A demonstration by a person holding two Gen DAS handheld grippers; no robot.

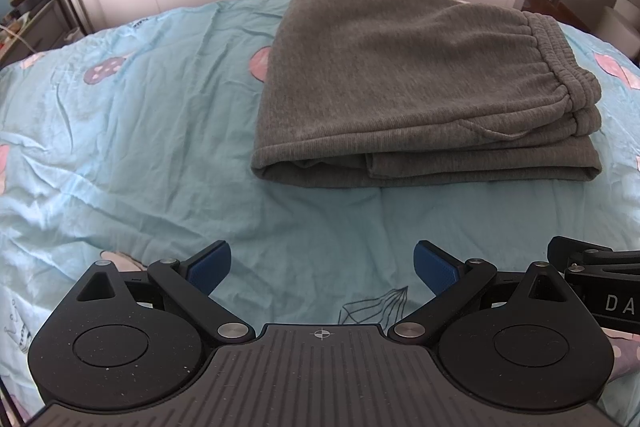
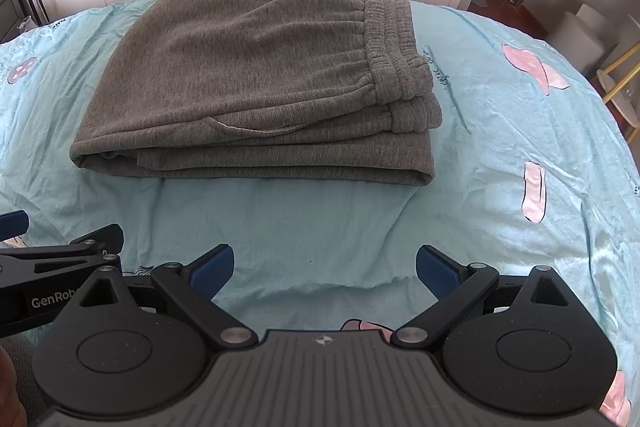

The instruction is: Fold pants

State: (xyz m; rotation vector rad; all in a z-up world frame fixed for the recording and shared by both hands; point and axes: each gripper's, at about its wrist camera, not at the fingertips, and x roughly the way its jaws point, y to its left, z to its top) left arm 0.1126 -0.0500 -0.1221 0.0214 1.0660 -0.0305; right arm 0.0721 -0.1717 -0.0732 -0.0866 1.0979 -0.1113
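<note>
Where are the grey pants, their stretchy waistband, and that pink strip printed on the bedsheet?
Grey pants (image 1: 392, 75), left wrist view: middle of the folded top layer.
Waistband (image 2: 394, 39), right wrist view: on the gathered elastic ribbing.
Pink strip (image 2: 534, 191), right wrist view: centre of the print on the blue sheet.

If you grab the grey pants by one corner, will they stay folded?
Probably not. The pants look like soft knit stacked in loose layers, so they would likely droop and unfold. The thick cloth may feel fairly heavy. Both the left claw and right claw are open.
</note>
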